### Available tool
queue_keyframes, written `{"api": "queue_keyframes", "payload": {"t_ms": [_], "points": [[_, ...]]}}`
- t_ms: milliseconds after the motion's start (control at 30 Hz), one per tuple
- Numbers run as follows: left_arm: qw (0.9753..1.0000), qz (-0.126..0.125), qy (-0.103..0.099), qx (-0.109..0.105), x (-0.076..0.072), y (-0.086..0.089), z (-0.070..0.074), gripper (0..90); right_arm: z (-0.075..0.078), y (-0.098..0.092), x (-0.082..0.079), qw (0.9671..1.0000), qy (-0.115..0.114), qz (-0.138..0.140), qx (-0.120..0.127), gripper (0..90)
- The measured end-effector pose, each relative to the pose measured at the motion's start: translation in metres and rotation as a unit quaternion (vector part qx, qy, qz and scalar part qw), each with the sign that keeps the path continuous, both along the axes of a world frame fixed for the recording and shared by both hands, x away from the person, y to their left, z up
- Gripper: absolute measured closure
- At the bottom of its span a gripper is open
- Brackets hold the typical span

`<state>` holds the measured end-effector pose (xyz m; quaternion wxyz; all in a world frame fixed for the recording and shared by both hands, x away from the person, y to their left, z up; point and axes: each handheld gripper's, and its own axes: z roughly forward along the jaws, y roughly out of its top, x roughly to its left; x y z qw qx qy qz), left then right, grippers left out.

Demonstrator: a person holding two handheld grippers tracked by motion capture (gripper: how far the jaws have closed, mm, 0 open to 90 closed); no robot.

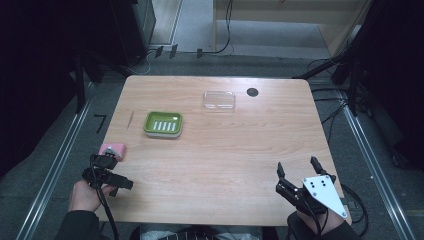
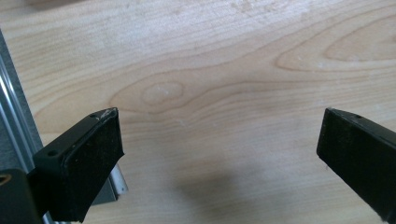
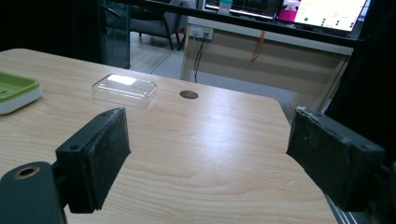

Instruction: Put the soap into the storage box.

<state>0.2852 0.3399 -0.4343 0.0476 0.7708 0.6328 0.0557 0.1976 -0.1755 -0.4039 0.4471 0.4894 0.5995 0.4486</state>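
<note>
My left gripper (image 1: 113, 172) is over the table's left front corner, just in front of a pink soap bar (image 1: 112, 149). It is open, and the left gripper view has bare wood between its jaws (image 2: 222, 126). Open as well, my right gripper (image 1: 298, 167) hovers at the right front of the table with nothing in it (image 3: 210, 123). A green soap dish (image 1: 163, 124) with a white slotted insert sits left of centre, and the right gripper view catches it at the far left (image 3: 16, 91). A clear plastic lid (image 1: 219, 100) lies behind it (image 3: 124, 89).
The wooden table (image 1: 225, 165) has a round black cable hole (image 1: 252, 92) near its back edge, right of the lid. A metal rail (image 2: 14, 130) runs along the floor beside the left table edge. Cables and dark stands surround the table.
</note>
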Motion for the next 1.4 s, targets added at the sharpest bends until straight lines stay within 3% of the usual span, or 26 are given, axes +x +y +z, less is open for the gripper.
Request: {"api": "queue_keyframes", "payload": {"t_ms": [500,733,833,1400], "points": [[1.0000,0.002,-0.009,-0.003,0.025,0.001,0.005,0.0,0.000,-0.001,-0.001,1.0000,0.001,-0.001,0.001,12.8],[0.9997,0.014,-0.018,-0.006,0.038,0.005,0.007,0.0,0.000,-0.001,-0.001,1.0000,0.001,-0.001,0.000,12.8],[0.9994,0.020,-0.027,-0.001,0.046,0.008,0.009,0.0,0.000,-0.001,-0.001,1.0000,0.002,-0.001,0.001,12.8],[0.9987,0.036,-0.036,0.000,0.081,0.026,0.012,0.0,0.000,-0.001,-0.001,1.0000,0.002,-0.001,0.000,12.8]]}}
